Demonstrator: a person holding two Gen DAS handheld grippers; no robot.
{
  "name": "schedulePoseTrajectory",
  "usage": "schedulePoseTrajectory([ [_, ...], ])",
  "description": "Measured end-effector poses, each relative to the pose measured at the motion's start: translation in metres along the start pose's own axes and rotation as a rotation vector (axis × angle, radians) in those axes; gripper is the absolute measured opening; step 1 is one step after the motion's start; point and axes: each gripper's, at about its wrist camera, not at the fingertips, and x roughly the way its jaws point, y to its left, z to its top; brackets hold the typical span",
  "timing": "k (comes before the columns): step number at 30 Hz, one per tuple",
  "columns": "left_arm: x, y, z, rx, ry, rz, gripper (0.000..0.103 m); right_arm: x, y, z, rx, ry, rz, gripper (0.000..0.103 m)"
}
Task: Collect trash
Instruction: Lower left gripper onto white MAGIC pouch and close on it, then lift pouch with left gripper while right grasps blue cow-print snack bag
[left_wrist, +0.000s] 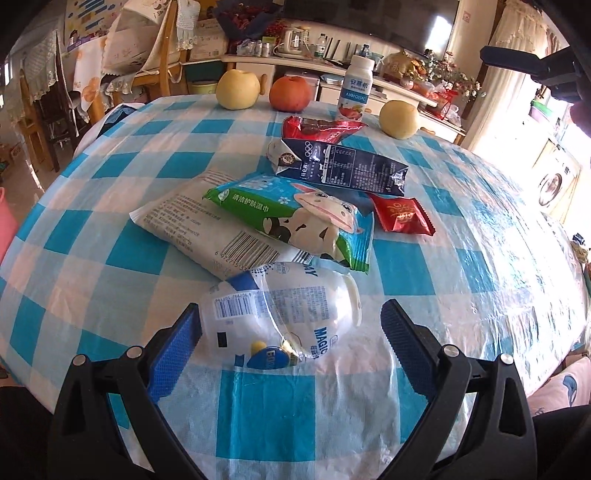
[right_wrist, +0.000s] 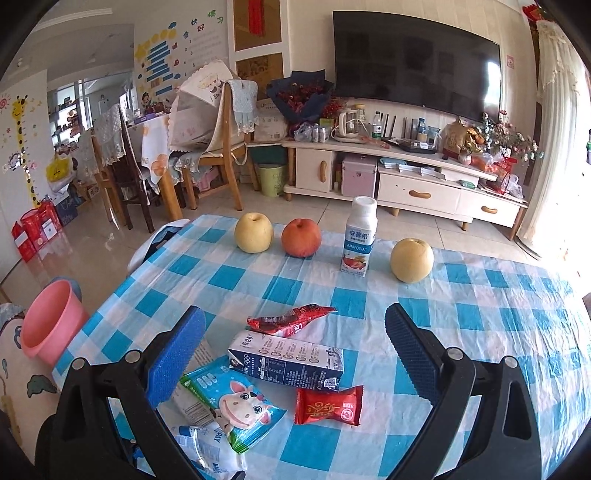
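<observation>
- Left gripper (left_wrist: 290, 319): jaws wide apart, low over the checked tablecloth (left_wrist: 461, 266). A crumpled clear pouch (left_wrist: 280, 314) with blue print lies between the fingers; the left pad (left_wrist: 177, 343) is at the pouch's edge, the right one stands apart from it.
- Right gripper (right_wrist: 295, 332): jaws wide apart, holding nothing, raised above the pile of rubbish.
- Rubbish, grouped mid-table: a white packet (left_wrist: 192, 229) with a barcode lies flat, its near end just beside the pouch; a green-and-blue wipes pack (left_wrist: 295, 218) with a cartoon cow rests partly on it.
- Beyond these, a flattened dark blue carton (left_wrist: 343, 166) lies on its side; a red snack wrapper (left_wrist: 317, 127) sits at its far edge, and a small red sachet (left_wrist: 400, 214) lies just right of the wipes pack.
- Far table edge, in a row: a yellow pear (right_wrist: 253, 232), a red apple (right_wrist: 301, 237), an upright white drink bottle (right_wrist: 358, 240) and a second pear (right_wrist: 412, 260).
- A pink bucket (right_wrist: 51, 321) stands off the table's left side.
</observation>
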Motion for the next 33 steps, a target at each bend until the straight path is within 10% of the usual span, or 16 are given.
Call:
schedulePoseTrajectory([
  [19, 0.015, 0.019, 0.001, -0.036, -0.016, -0.051, 0.093, 0.028, 0.009, -0.021, -0.073, 0.189, 0.059, 0.097],
  [33, -0.005, 0.055, 0.008, -0.041, -0.062, -0.083, 0.093, 0.079, 0.028, -0.064, -0.021, 0.487, 0.288, 0.097],
])
